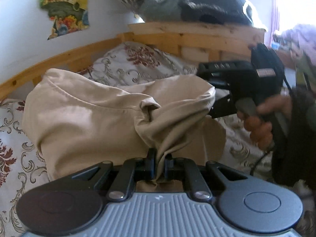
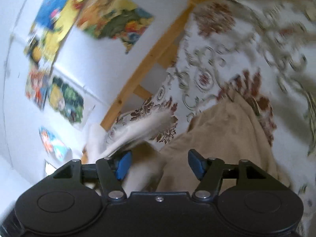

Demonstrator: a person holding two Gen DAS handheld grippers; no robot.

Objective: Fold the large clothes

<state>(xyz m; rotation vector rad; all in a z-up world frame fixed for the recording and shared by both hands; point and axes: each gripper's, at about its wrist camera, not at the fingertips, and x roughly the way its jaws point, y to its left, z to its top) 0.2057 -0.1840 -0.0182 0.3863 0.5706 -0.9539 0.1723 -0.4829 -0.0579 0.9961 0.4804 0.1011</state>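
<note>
A large beige garment [image 1: 88,114] is bunched up over the floral bedspread [image 1: 128,65]. My left gripper [image 1: 159,164] is shut on a gathered fold of it, and the cloth runs up from between the jaws. In the left wrist view my right gripper [image 1: 212,87], held by a person's hand [image 1: 258,126], sits at the garment's right edge. In the blurred right wrist view that gripper [image 2: 159,163] stands open, its blue pads [image 2: 123,164] apart. The beige garment [image 2: 227,134] lies beyond and below the pads without being pinched.
A wooden bed frame [image 1: 59,57] runs along the white wall, which carries colourful posters [image 1: 63,6]. A heap of dark and striped clothes [image 1: 197,4] rests on the wooden headboard ledge. A dark sleeve fills the right edge of the left wrist view.
</note>
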